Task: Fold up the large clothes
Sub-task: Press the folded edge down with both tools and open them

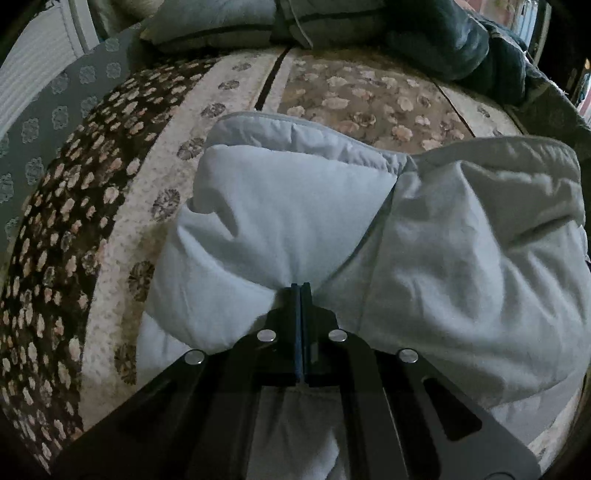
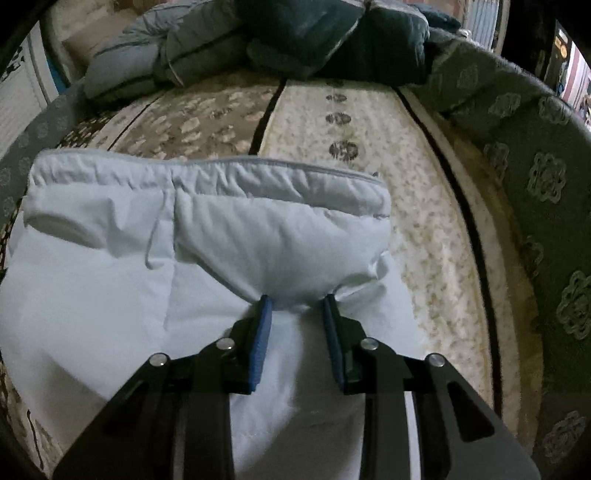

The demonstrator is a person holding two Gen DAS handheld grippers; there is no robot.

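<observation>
Closest in, the left claw [image 1: 300, 286] is pinched tight, its blue pads pressed together with a gather of the pale blue quilt [image 1: 443, 266] caught at the tips. The cloth fans out from that pinch in deep creases, a puffed fold rising just beyond it. The right claw [image 2: 297, 300] stands with its fingers spread apart, the blue pads [image 2: 260, 343] wide of each other, their tips touching the bulge of the quilt [image 2: 110, 277] in front; nothing is clamped between them that I can make out.

The quilt itself lies bunched on the bed, doubled over so that a thick padded layer sits on a flatter one, and its piped hem [image 2: 258, 164] runs across the far side in a gently curved line. Seen from the left, a second mound of the same cloth rises to the right of the pinch.

Under and around it spreads the patterned bedcover [image 1: 122, 206], striped in bands: cream with dark rosettes, brown with pale flowers, and a dark band thick with small blossoms on the left. A grey-green border [image 2: 546, 184] with medallions curves along the right edge.

Farthest off, at the head of the bed, grey pillows [image 1: 218, 22] lie beside a heap of dark teal bedding [image 2: 332, 40].
</observation>
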